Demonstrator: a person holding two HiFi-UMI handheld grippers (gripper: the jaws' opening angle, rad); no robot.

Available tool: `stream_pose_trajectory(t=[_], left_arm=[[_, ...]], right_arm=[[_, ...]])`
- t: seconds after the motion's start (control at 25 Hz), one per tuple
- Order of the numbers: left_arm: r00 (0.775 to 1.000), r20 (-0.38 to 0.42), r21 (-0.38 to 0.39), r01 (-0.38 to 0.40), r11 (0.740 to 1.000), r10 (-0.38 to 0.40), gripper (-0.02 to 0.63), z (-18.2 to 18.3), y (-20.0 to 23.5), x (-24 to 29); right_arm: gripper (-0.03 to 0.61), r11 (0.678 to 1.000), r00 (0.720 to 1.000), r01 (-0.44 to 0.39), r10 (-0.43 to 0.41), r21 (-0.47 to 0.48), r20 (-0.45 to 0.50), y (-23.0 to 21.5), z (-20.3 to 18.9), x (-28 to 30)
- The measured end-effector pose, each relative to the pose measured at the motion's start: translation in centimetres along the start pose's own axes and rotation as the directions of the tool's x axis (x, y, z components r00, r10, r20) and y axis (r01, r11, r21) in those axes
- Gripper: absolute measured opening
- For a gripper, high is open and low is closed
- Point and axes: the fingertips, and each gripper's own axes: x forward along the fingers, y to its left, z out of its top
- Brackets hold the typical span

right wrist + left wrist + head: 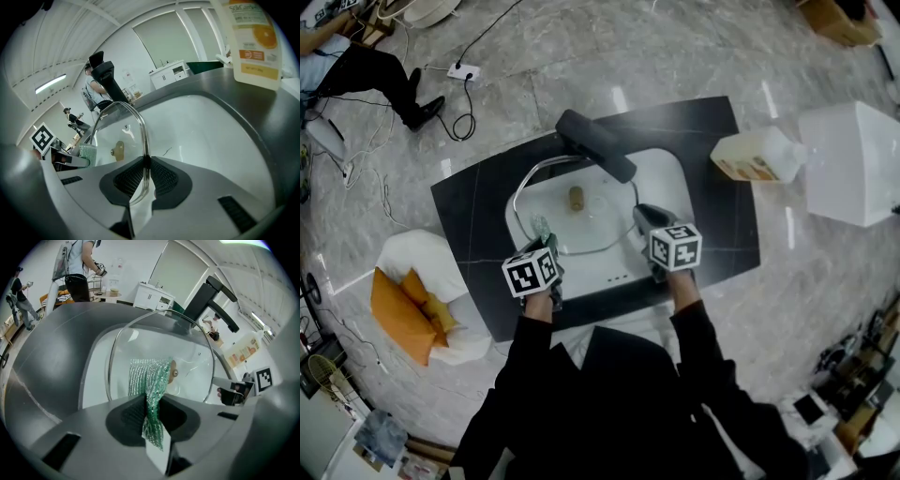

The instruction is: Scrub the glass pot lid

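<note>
Jaws of the left gripper (152, 401) are clenched on a green scrubber (149, 376). Those of the right gripper (145, 164) pinch the metal rim of the lid (126, 124), propping it tilted over the sink (667, 178). From the left jaws the glass lies straight ahead, face-on, with the scrubber tip just beside the knob (173, 373). Whether it touches the glass is unclear. Scrubbing likely falls to the left gripper, stroking across while the right steadies.

Head view steeply overhead; gripper views low, close, across same lid (581, 223).
</note>
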Motion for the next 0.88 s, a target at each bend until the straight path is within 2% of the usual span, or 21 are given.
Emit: stream_pose_trajectory(t=[0.88], left_arm=[[0.999, -0.042, 0.052, -0.005, 0.999, 0.007, 0.061, -0.2, -0.1, 3.2]], right_arm=[[0.048, 1.000, 1.000, -0.008, 0.008, 0.000, 0.010, 0.2, 0.1, -0.1]])
